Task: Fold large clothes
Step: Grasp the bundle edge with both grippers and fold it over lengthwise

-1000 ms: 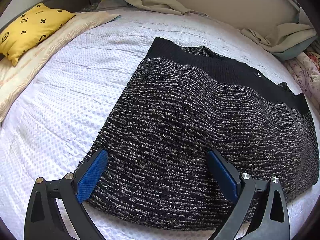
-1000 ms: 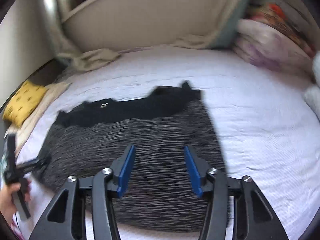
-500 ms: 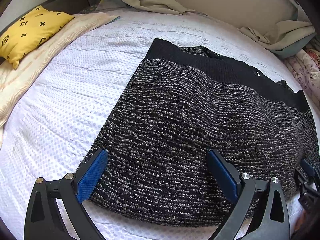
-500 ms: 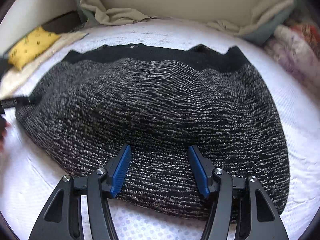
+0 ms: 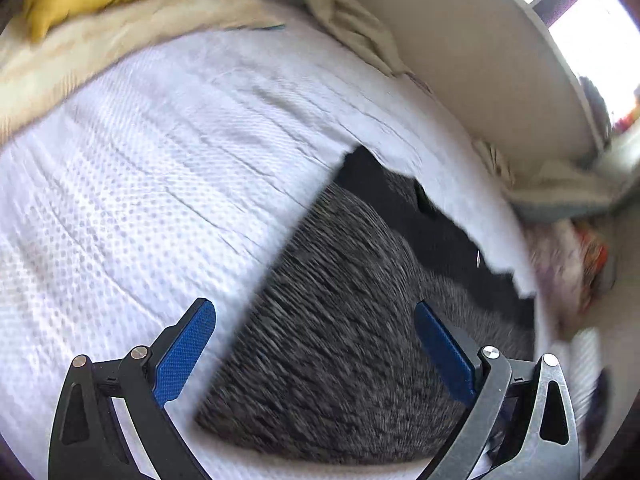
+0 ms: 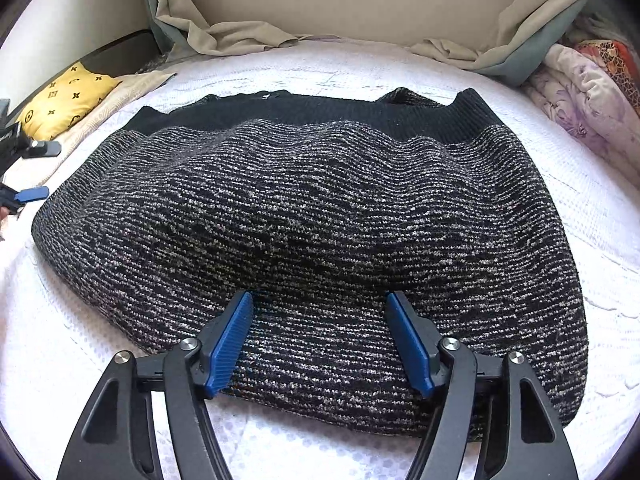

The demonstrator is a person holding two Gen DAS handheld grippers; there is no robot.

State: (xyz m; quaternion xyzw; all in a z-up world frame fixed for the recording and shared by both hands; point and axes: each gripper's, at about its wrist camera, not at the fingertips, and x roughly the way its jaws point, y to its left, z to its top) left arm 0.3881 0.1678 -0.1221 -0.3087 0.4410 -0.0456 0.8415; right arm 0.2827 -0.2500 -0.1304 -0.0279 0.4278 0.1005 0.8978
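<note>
Both my claws hang spread over the knit sweater (image 6: 312,216), gripping nothing.

Right gripper (image 6: 320,340) faces its near edge, left gripper (image 5: 316,356) its side (blurred), presumably to lift a fold off the bed (image 6: 600,216).

The sweater (image 6: 320,232) lies flat on the bed (image 6: 600,216) just ahead of the right gripper (image 6: 320,336); a cushion (image 6: 68,100) sits far left, crumpled bedding (image 6: 588,92) far right.

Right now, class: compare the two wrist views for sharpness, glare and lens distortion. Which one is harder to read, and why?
Left wrist view: motion-smeared, the knit sweater streaked, window blown out white. Right wrist view: sharp, evenly lit, sweater stitches crisp; fisheye bends the bed edges in both. The left is harder.
</note>
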